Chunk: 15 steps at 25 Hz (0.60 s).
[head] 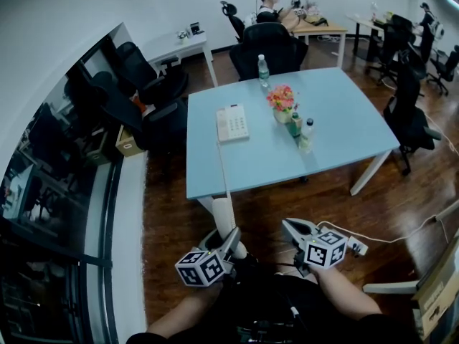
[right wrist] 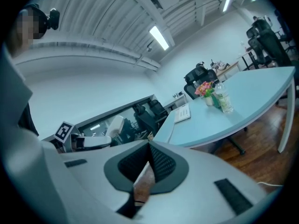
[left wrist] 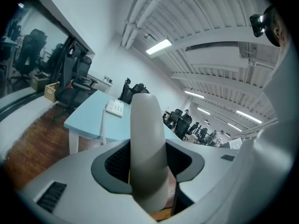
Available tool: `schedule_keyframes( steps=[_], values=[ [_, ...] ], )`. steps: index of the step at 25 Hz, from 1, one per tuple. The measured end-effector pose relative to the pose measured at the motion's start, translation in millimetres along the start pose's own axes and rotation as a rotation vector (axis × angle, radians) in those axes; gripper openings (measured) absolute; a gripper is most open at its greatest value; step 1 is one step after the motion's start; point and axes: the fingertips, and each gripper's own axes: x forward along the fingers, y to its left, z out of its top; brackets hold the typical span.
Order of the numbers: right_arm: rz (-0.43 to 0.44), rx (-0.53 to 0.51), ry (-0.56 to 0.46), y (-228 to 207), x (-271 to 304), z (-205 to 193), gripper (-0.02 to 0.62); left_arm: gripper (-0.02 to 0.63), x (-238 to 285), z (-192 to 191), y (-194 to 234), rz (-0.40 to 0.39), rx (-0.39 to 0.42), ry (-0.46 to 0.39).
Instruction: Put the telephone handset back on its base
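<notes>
The white telephone base lies on the light blue table, left of centre. Its cord runs over the near table edge down to the white handset. My left gripper is shut on the handset, low in front of the table, well short of the base. In the left gripper view the handset stands upright between the jaws, with the base far ahead. My right gripper is shut and holds nothing; its view shows the base in the distance.
A flower vase, a green item and two bottles stand on the table right of the base. Office chairs ring the table. A person sits at a far desk. A cardboard box is at the right.
</notes>
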Motion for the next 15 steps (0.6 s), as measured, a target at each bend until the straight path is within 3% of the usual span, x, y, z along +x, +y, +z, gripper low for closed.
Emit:
schedule_keyframes(
  steps=[15],
  values=[
    [-0.035, 0.030, 0.004, -29, 24, 17, 0.017, 0.212, 45, 15, 15, -0.021, -0.026, 0.041]
  ],
)
